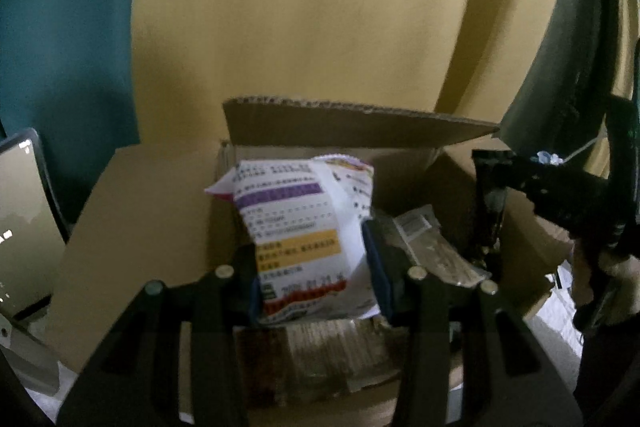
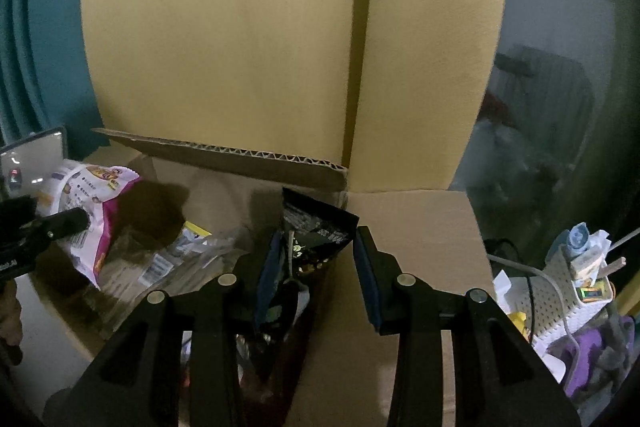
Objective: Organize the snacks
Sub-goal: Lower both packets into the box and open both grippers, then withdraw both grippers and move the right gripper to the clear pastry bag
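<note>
Left gripper [image 1: 316,267] clamped on white snack packet [image 1: 304,223], held over the open cardboard box [image 1: 132,227]. Right gripper [image 2: 316,267] pinches black snack pouch [image 2: 316,231] above same box. Clear wrappers [image 2: 160,267] lie inside. Yellow wall [image 2: 224,39] behind box.

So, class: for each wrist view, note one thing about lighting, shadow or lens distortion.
Left wrist view: dim and grainy, and the fisheye bows the yellow wall; the print on the white snack bag is too soft to read. Right wrist view: a dark shadow falls inside the cardboard box, and the black snack packet shows little detail.
</note>
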`<state>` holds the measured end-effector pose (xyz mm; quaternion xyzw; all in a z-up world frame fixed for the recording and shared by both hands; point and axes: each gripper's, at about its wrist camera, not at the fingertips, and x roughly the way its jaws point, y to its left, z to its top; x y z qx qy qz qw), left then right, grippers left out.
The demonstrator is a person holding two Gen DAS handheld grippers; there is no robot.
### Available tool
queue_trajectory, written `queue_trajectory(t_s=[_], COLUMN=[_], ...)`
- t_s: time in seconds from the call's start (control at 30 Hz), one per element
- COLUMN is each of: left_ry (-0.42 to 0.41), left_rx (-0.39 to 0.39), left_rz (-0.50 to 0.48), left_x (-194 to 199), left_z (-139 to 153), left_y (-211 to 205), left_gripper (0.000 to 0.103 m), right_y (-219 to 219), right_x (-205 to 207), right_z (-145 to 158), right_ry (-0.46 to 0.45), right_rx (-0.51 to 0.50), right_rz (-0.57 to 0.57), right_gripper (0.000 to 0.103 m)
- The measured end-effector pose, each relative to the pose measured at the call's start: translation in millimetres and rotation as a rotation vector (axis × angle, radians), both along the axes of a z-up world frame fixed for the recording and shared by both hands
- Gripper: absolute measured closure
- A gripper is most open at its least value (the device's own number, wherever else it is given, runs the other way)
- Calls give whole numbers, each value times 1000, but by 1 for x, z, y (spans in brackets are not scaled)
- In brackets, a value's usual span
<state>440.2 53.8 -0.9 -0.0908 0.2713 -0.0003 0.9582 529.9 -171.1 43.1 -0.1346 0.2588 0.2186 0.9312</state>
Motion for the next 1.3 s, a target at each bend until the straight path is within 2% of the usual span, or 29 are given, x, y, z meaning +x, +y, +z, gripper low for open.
queue_trajectory(t_s=[0.03, 0.1, 0.13, 0.17, 0.23, 0.27, 0.57, 1.3], left_ry=[5, 7, 6, 5, -5, -8, -28, -77], left_rx=[-5, -10, -12, -16, -28, -31, -33, -30], left_rz=[-4, -6, -8, -9, -4, -1, 5, 14], left_x=[1, 2, 1, 0, -3, -5, -22, -93], left_z=[-1, -3, -4, -4, -3, -2, 6, 18], left_y=[1, 2, 3, 3, 6, 8, 7, 6], left_gripper=[56, 53, 49, 39, 30, 30, 29, 29], right_y=[4, 11, 13, 16, 19, 21, 28, 27], right_x=[4, 9, 10, 11, 11, 10, -9, -72], right_z=[-4, -10, -12, -14, -15, -15, -6, 11], right_ry=[13, 34, 46, 58, 71, 69, 47, 32], right_rx=[-3, -3, 3, 13, 21, 19, 2, 0], right_rz=[0, 8, 17, 26, 38, 40, 61, 73], right_gripper=[63, 55, 47, 41, 38, 37, 33, 33])
